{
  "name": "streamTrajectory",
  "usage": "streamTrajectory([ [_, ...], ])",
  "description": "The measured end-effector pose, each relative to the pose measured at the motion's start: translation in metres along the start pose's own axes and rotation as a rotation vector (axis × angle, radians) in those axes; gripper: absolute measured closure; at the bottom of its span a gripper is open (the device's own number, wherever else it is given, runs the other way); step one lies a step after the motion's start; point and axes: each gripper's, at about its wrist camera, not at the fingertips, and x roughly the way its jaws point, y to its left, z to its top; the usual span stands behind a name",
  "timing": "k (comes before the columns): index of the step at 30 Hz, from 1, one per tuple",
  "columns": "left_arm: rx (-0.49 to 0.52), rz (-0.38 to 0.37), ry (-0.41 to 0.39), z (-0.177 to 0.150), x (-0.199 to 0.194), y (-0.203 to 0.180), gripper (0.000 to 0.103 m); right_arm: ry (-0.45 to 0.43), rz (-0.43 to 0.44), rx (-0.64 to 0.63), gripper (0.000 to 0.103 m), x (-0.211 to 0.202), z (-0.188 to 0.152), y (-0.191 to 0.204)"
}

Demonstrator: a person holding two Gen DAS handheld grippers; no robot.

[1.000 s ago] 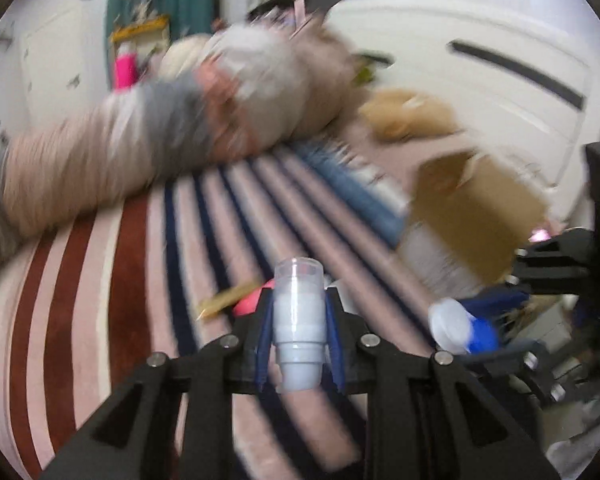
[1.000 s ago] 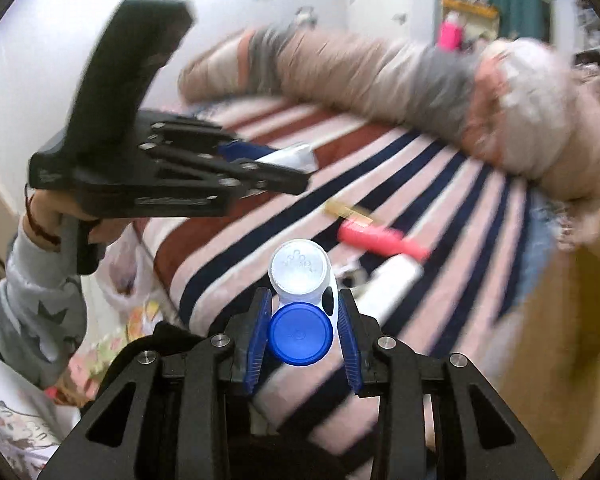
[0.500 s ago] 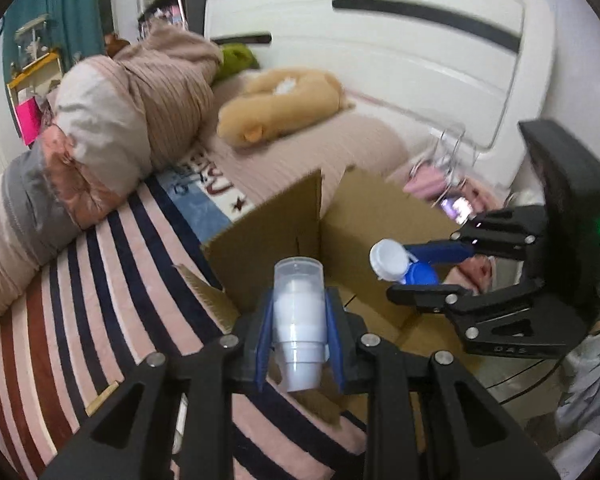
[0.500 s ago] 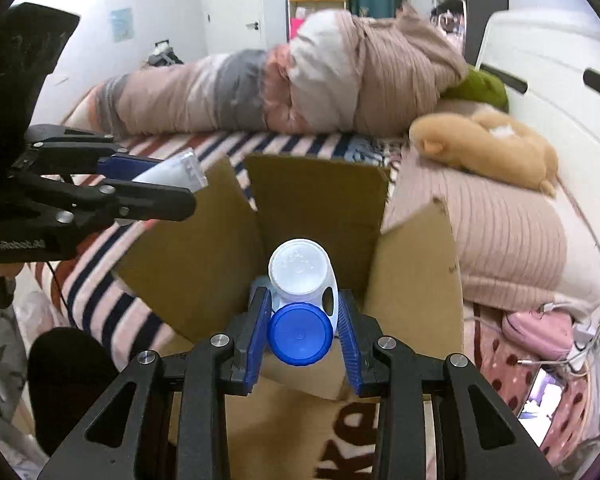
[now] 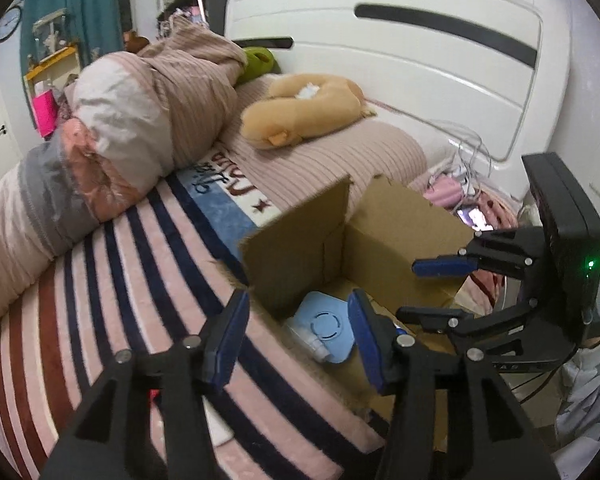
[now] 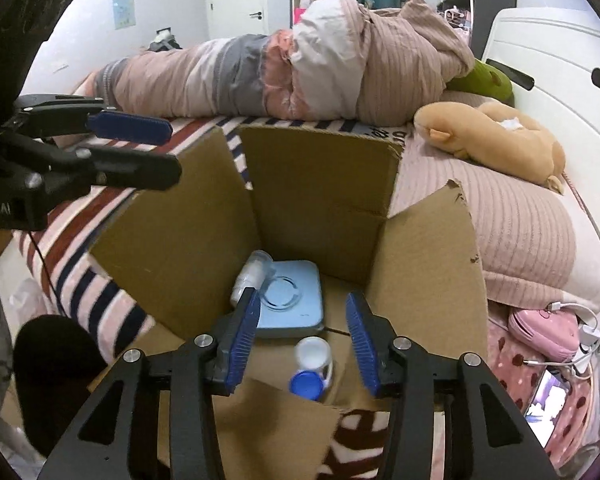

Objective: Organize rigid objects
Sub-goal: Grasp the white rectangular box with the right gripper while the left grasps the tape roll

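An open cardboard box stands on the bed, its flaps up. Inside lie a light blue flat case, a clear white bottle beside it, and a white bottle with a blue cap. My right gripper hangs over the box with its jaws opening; the capped bottle lies loose below them. My left gripper is over the box's near corner, jaws opening, nothing pressed between the pads. The blue case and the clear bottle show under it. Each gripper appears in the other's view.
The box rests on a striped blanket. A rolled duvet lies behind it, a tan plush toy by the white headboard. A pink pouch, cables and a lit phone sit right of the box.
Both grippers swung from the striped blanket to above the box, then opened. The clear bottle left the left jaws and the blue-capped bottle left the right jaws; both now lie in the box.
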Motion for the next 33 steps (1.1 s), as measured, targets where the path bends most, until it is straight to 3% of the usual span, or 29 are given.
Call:
streamTrajectory([
  [5,-0.052,0.051,-0.063,-0.016,-0.040,0.035,0.049,-0.062,0.057,-0.023,0.062,-0.017,0.016,0.034],
  [10,-0.136,0.155,-0.095,-0.051,-0.071,0.090,0.040,-0.122,0.173,-0.085,0.061,-0.024,0.037,0.095],
  [14,-0.199,0.192,-0.076,-0.090,-0.072,0.135,0.039,-0.074,0.280,-0.149,0.058,0.002,0.051,0.149],
  [17,-0.230,0.199,-0.037,-0.122,-0.058,0.163,0.038,0.001,0.307,-0.152,0.058,0.035,0.054,0.181],
  [20,-0.261,0.152,-0.009,-0.151,-0.035,0.181,0.039,0.085,0.294,-0.140,0.054,0.075,0.050,0.198],
  [23,-0.283,0.106,0.026,-0.175,-0.008,0.190,0.039,0.148,0.191,-0.161,0.051,0.117,0.042,0.205],
  [28,-0.295,0.030,0.055,-0.194,0.028,0.191,0.039,0.266,0.166,-0.075,0.051,0.174,0.033,0.184],
  [33,-0.244,-0.031,0.082,-0.201,0.060,0.176,0.039,0.270,0.165,-0.041,0.047,0.200,0.033,0.171],
])
